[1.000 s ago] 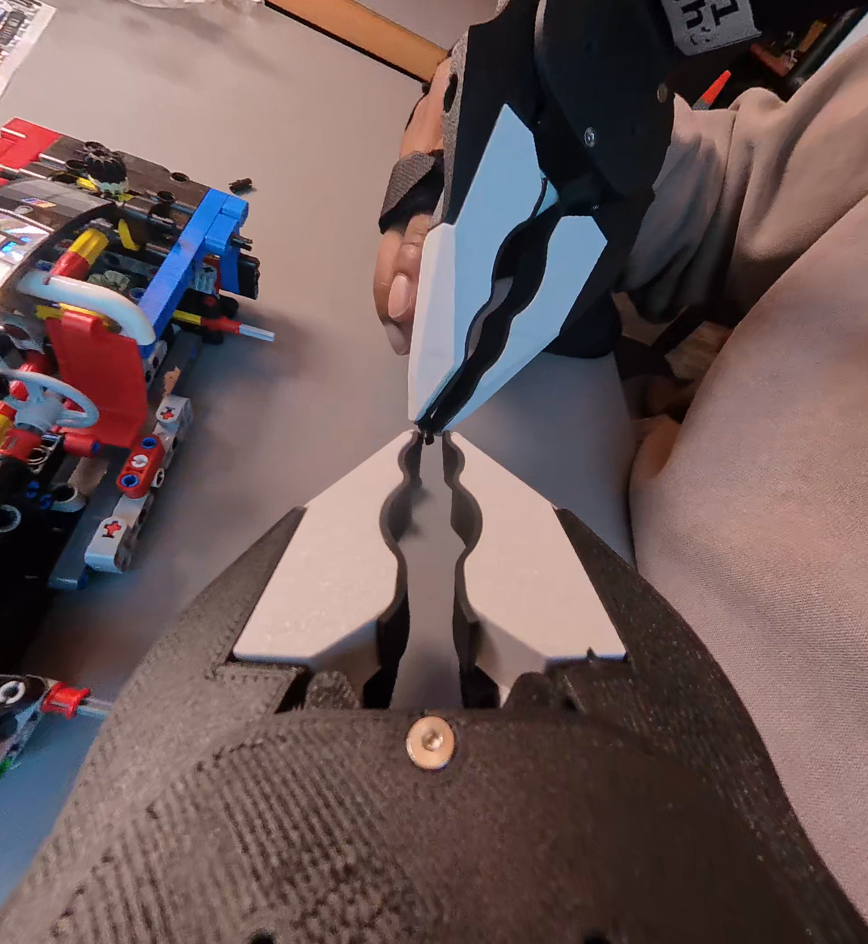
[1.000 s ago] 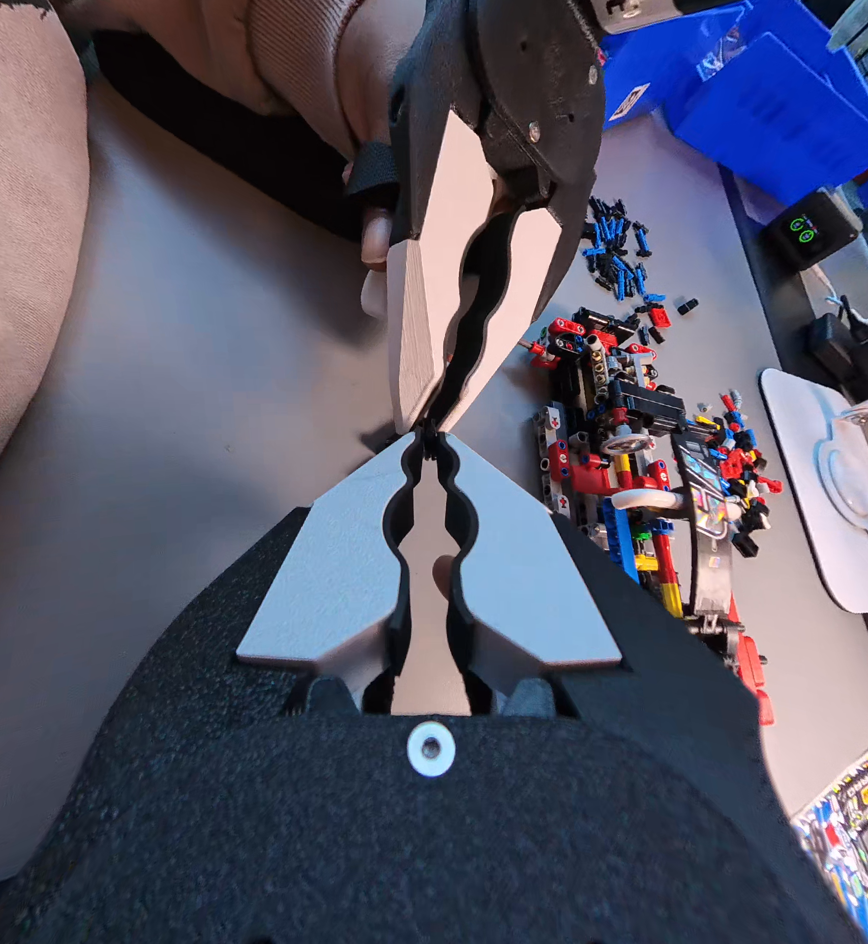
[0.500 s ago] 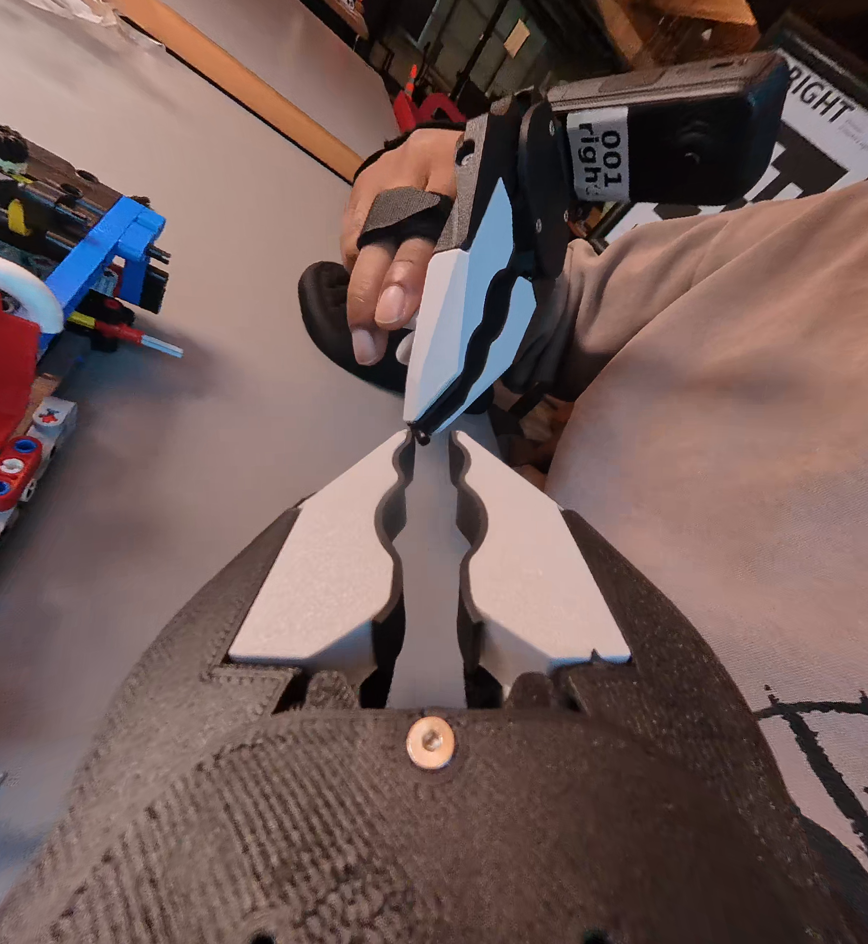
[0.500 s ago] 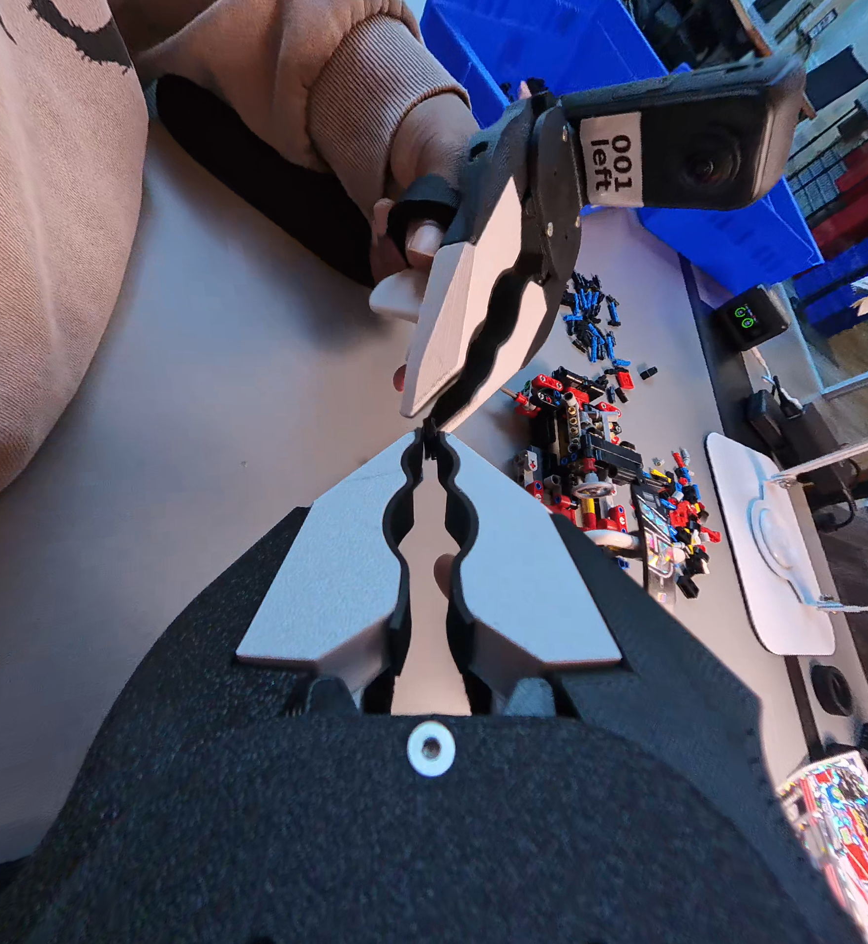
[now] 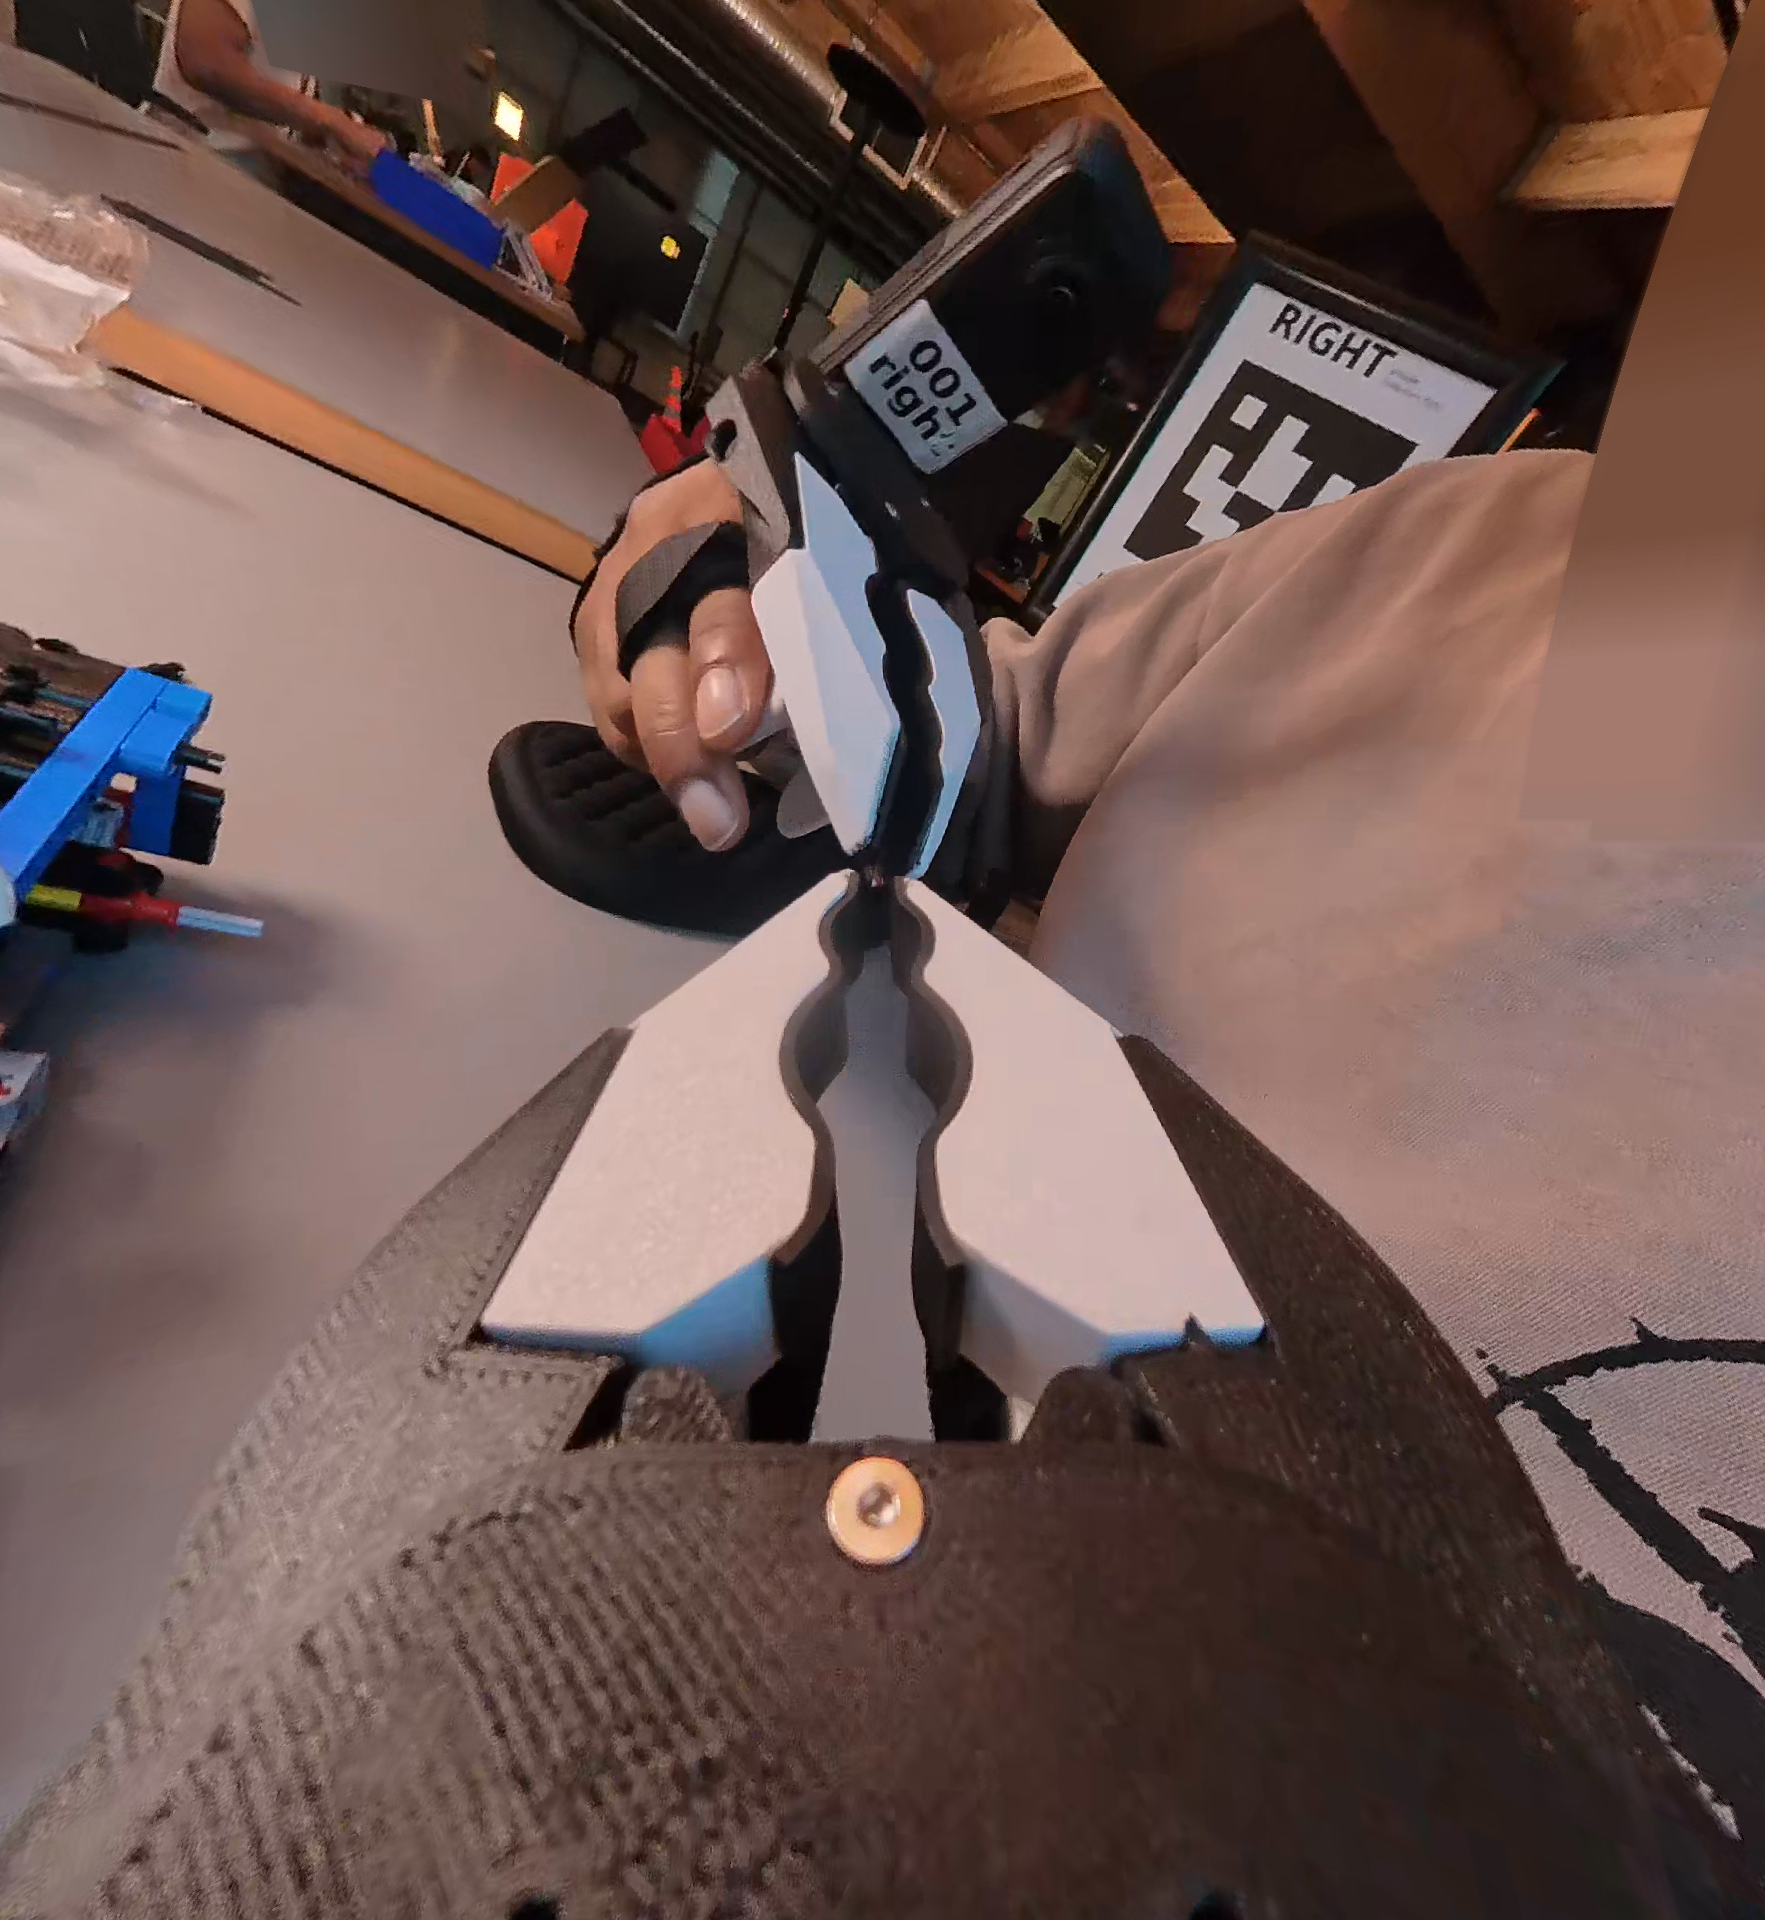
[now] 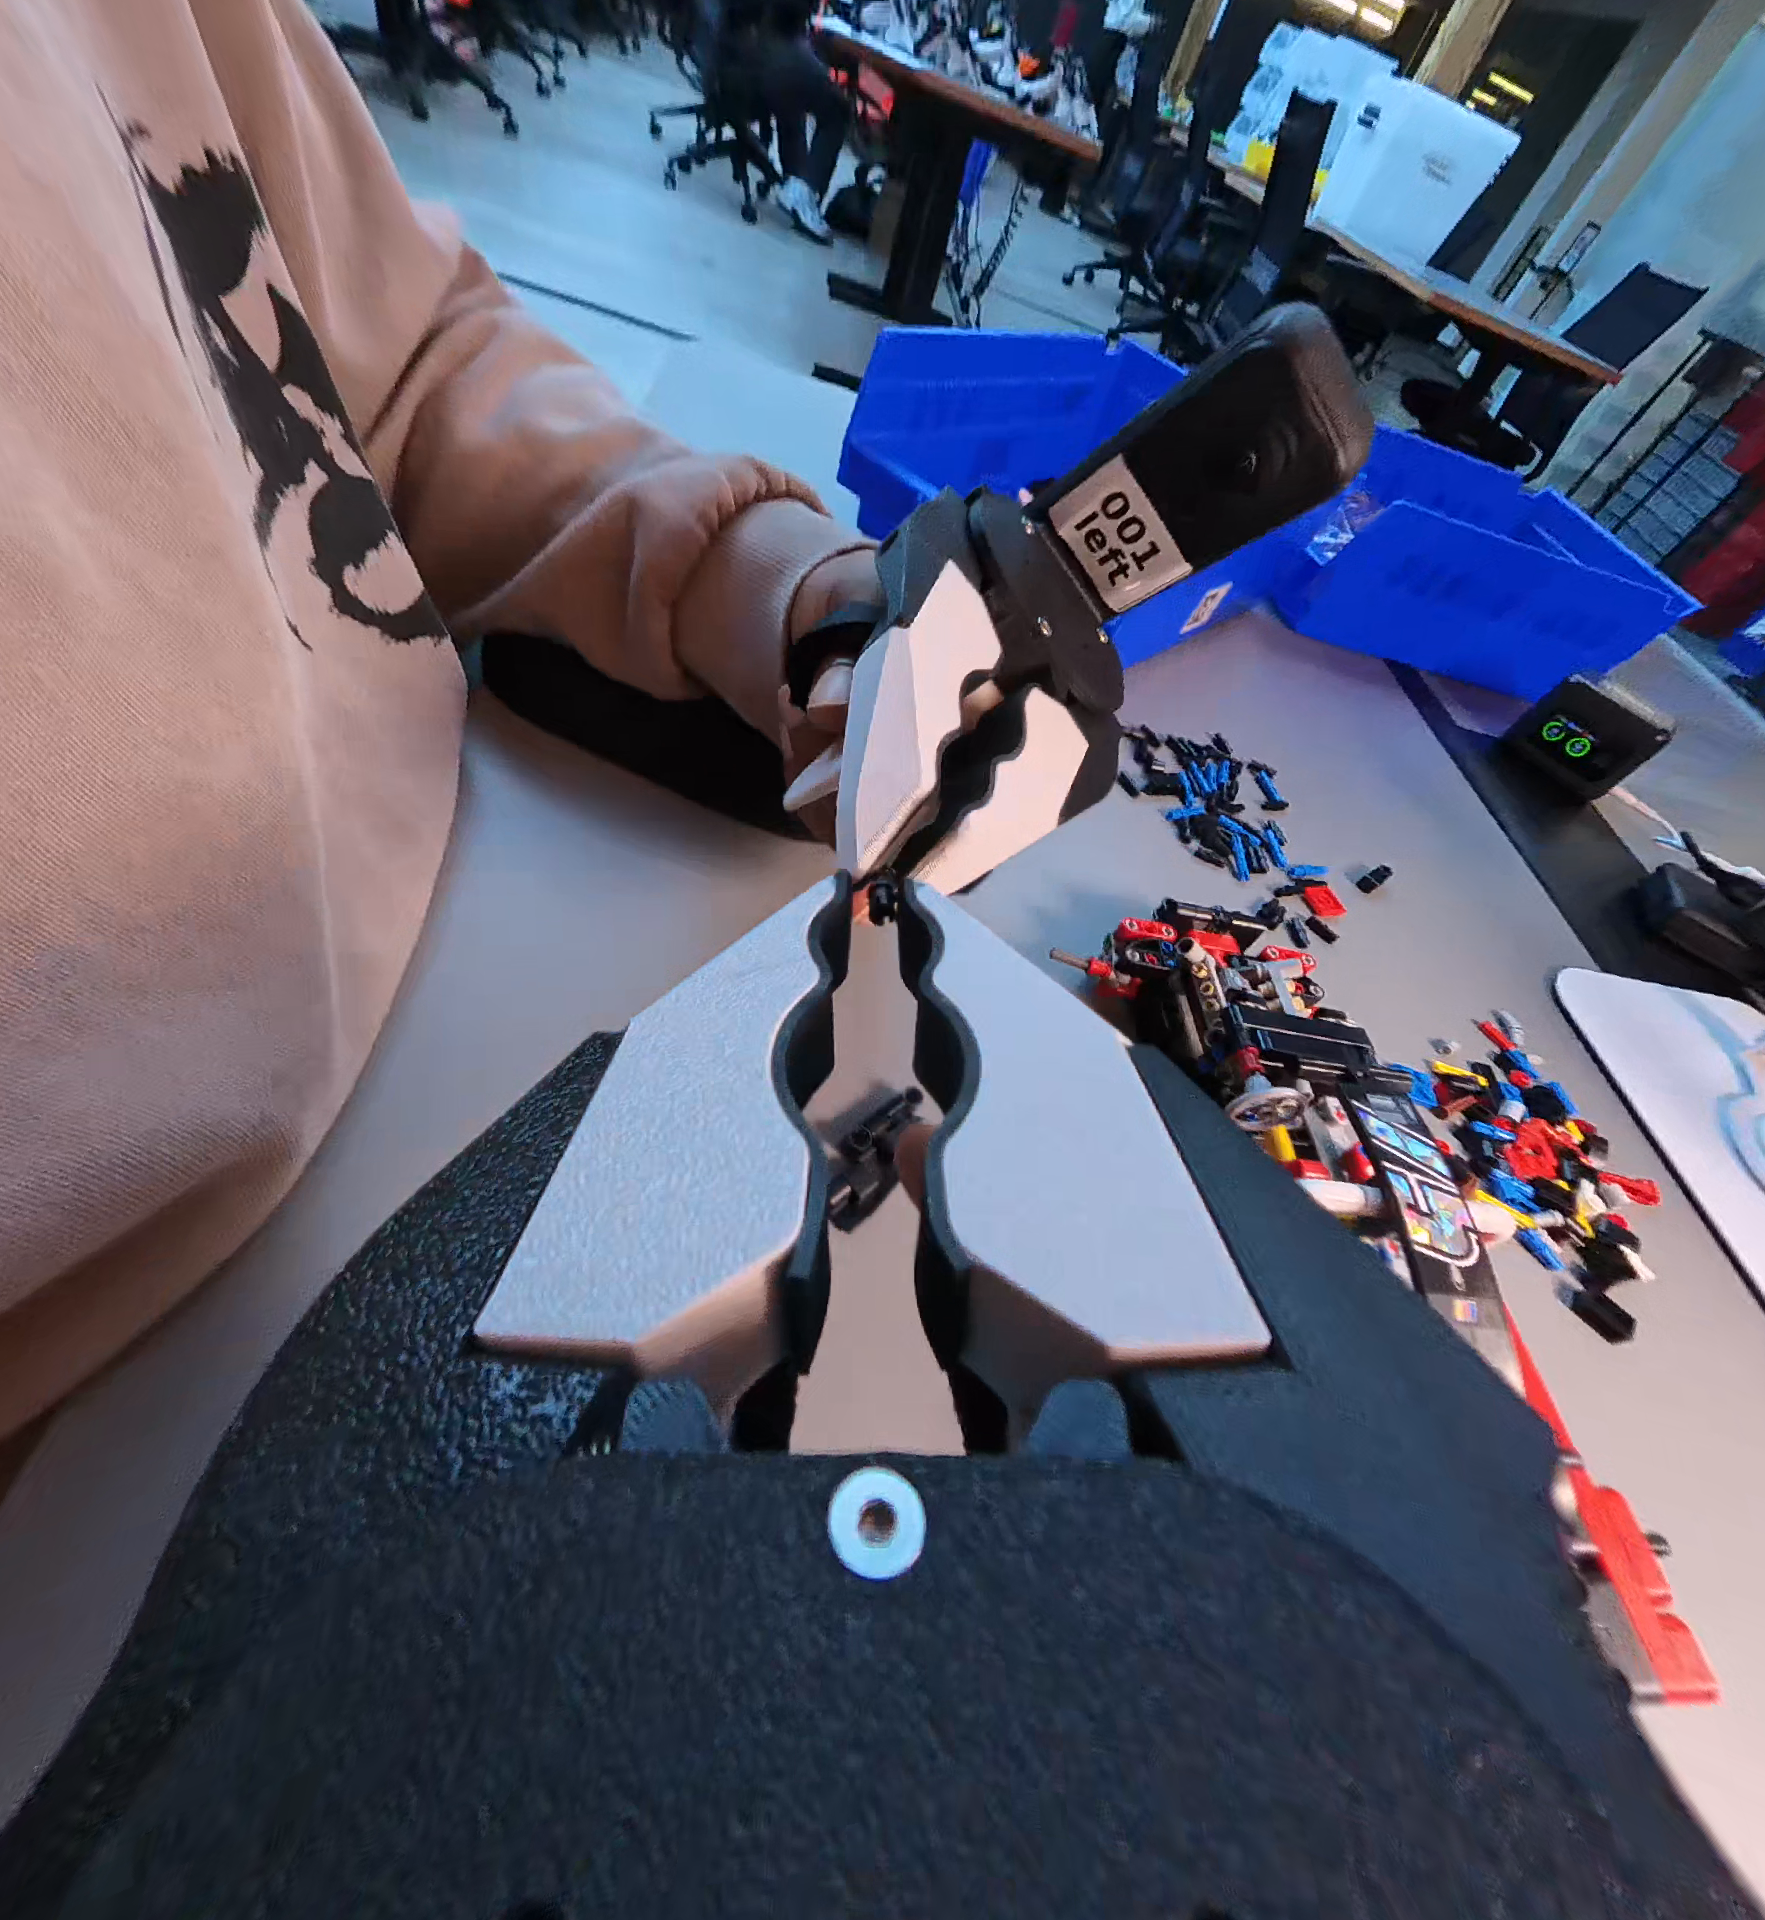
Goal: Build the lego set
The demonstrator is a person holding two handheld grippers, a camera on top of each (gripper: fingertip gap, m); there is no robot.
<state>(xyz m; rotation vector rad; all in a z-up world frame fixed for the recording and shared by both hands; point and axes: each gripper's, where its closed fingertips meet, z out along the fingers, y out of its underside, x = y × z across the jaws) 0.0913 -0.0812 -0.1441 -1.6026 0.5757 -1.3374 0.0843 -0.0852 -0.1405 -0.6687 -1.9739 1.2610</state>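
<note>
My two grippers meet tip to tip above the table's near edge, close to the person's chest. A tiny black Lego pin (image 6: 886, 897) sits between them and also shows in the left wrist view (image 5: 873, 885). My right gripper (image 6: 883, 902) is shut on the pin. My left gripper (image 5: 873, 891) is closed on the pin's other end. In the right wrist view the left gripper (image 6: 870, 864) comes down from above. In the left wrist view the right gripper (image 5: 883, 857) does the same. The part-built Lego car (image 6: 1262, 1029) lies on the table to the right, and its blue beam (image 5: 88, 769) shows at the left edge.
A heap of blue and black pins (image 6: 1216, 800) and a mixed pile of pieces (image 6: 1543, 1153) lie around the car. Blue bins (image 6: 1460, 561), a small black device (image 6: 1584, 738) and a white pad (image 6: 1709, 1091) stand farther off. A black wrist rest (image 5: 629, 821) lies by the table's edge.
Both grippers have tilted upward together, still tip to tip, so more of the room shows. My left gripper's fingertips have closed from a small gap onto the pin.
</note>
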